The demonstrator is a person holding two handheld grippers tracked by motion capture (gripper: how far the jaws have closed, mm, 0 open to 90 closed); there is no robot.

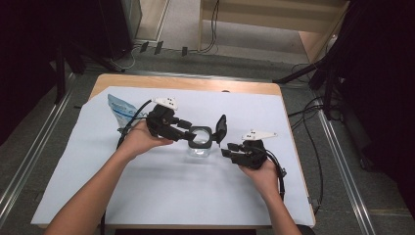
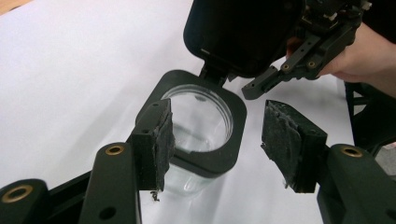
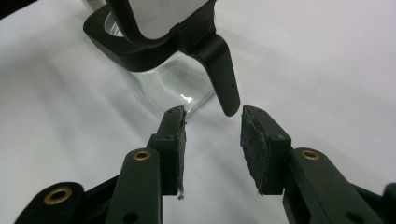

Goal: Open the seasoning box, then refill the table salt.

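A clear glass jar [image 1: 199, 150] with a black square collar [image 1: 199, 135] stands mid-table, its hinged black lid [image 1: 221, 128] flipped up on the right. My left gripper [image 1: 188, 129] is at the collar's left side. In the left gripper view its jaws [image 2: 217, 140] stand open around the near rim of the jar [image 2: 201, 116], the left pad close to the collar and the right pad apart from it. My right gripper [image 1: 229, 150] sits just right of the jar, below the lid. It is open [image 3: 212, 140], and the lid's tab [image 3: 224, 79] hangs just above its gap.
A blue and white pouch [image 1: 119, 106] lies at the back left, behind my left hand. A white sheet [image 1: 161, 191] covers the wooden table [image 1: 186, 84]. Cables trail from both grippers, and the table's right edge is near my right wrist.
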